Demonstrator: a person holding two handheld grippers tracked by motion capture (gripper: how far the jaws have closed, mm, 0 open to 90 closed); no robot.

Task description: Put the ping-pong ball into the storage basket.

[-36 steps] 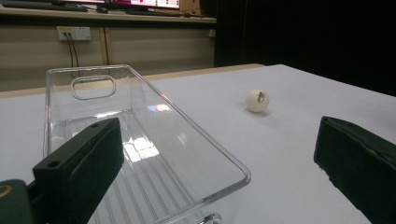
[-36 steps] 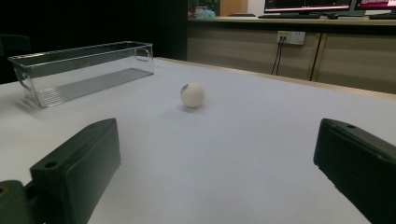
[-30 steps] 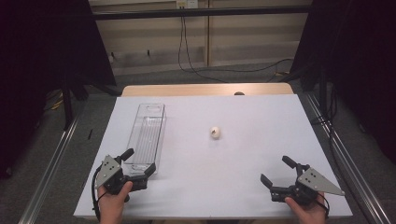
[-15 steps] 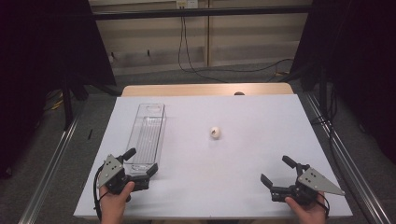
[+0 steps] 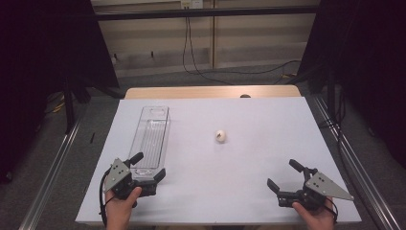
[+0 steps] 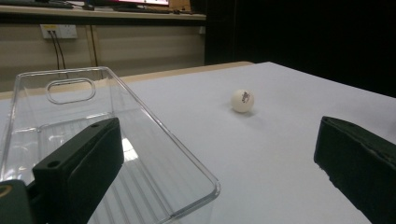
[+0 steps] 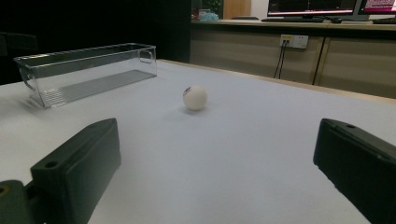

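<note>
My left gripper (image 5: 149, 167) sits at the near left of the table with its jaws spread wide and nothing between them. One jaw reaches over the near end of the long, clear plastic bin (image 5: 152, 135); in the left gripper view that jaw stands above the bin's ribbed floor while the other hangs over bare table, with the bin's near corner (image 6: 205, 186) between them. I cannot tell whether the jaw touches the plastic.

My right gripper (image 5: 285, 176) rests at the near right edge, jaws likewise wide apart and empty, its grey three-cornered plate (image 5: 328, 187) on top. It points across the table toward the middle.

The small white ball (image 5: 220, 136) with a dark printed mark lies alone on the white table sheet (image 5: 249, 158), near the centre, to the right of the bin and well apart from both grippers. In the right gripper view I see the ball (image 7: 194, 97) ahead between my jaws, with the bin (image 7: 88, 70) farther off to the left. The bin is empty and lies lengthwise, running away from me.
</note>
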